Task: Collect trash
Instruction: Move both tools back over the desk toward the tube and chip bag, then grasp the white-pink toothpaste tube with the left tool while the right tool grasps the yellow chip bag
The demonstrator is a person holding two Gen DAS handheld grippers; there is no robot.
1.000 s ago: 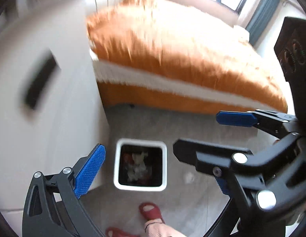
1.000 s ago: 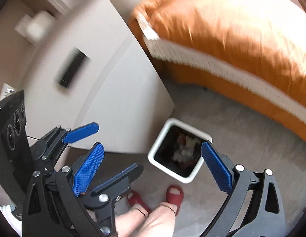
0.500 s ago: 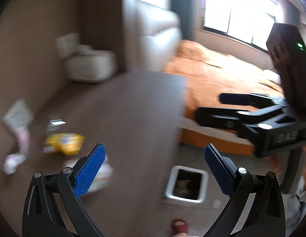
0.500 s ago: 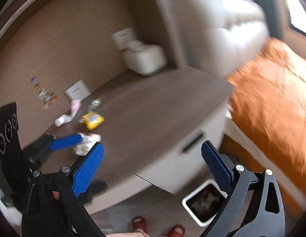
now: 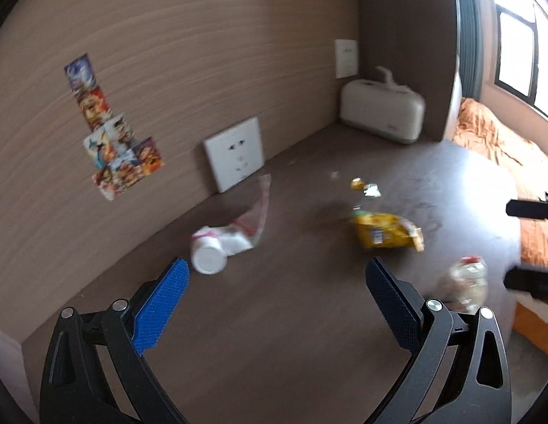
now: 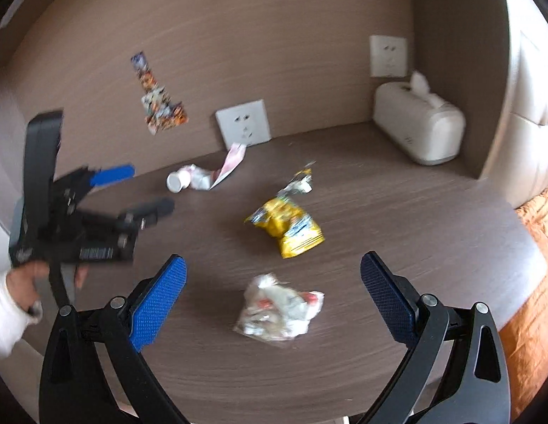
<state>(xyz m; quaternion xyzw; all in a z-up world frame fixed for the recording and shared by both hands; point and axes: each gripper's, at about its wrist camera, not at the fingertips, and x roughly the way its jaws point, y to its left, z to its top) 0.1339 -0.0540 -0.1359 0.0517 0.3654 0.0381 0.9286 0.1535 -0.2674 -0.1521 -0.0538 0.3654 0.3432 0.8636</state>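
Observation:
Trash lies on a dark wooden tabletop. A yellow snack bag is in the middle. A crumpled clear wrapper lies nearest the front edge. A white cup with a pink-and-white wrapper lies toward the wall. Small foil scraps sit behind the bag. My left gripper is open and empty, above the table before the cup. My right gripper is open and empty, above the crumpled wrapper; its fingers show at the left view's right edge.
A white tissue box stands at the back right corner. Wall sockets and stickers are on the wooden wall. An orange bed lies past the table's right edge.
Both grippers have swung up from the bin on the floor to face the tabletop and wall. They stay open and empty. The bin has left view.

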